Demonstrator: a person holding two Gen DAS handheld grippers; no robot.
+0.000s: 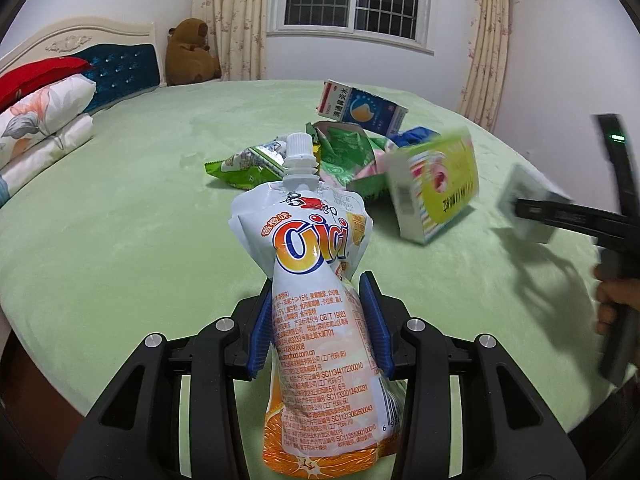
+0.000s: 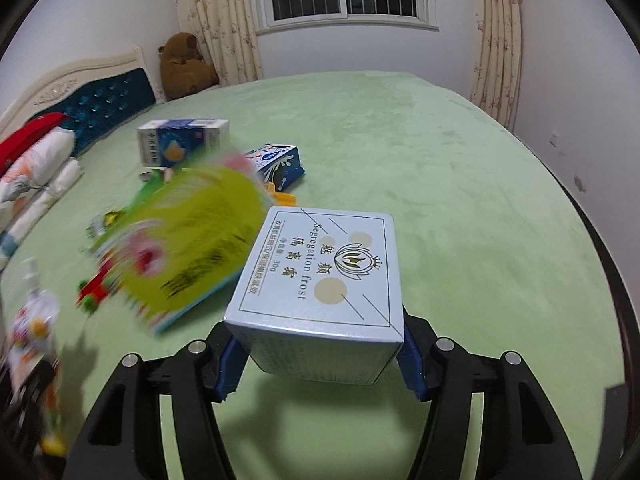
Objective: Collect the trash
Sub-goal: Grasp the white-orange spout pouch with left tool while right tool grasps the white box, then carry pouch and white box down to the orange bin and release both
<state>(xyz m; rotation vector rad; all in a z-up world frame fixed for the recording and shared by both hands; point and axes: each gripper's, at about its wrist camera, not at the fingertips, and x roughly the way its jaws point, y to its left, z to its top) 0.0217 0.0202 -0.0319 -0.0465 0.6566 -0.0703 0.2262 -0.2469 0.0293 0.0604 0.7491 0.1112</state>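
Observation:
My left gripper (image 1: 320, 316) is shut on a white and orange Gigi juice pouch (image 1: 316, 264) with a white cap, held upright above the green bed (image 1: 120, 220). My right gripper (image 2: 320, 356) is shut on a pale blue cosmetics box (image 2: 324, 276), held above the bed; it shows blurred at the right of the left wrist view (image 1: 528, 208). A yellow-green box (image 1: 436, 184) tumbles beside it, blurred in the right wrist view (image 2: 188, 244). Green wrappers (image 1: 248, 164) and a blue and white carton (image 1: 360, 108) lie behind.
A second blue carton (image 2: 280, 164) lies mid-bed. Pillows (image 1: 36, 120) and a blue headboard (image 1: 120, 68) are at the left. A brown plush toy (image 1: 192, 52) sits in the far corner. Curtains and a window stand behind.

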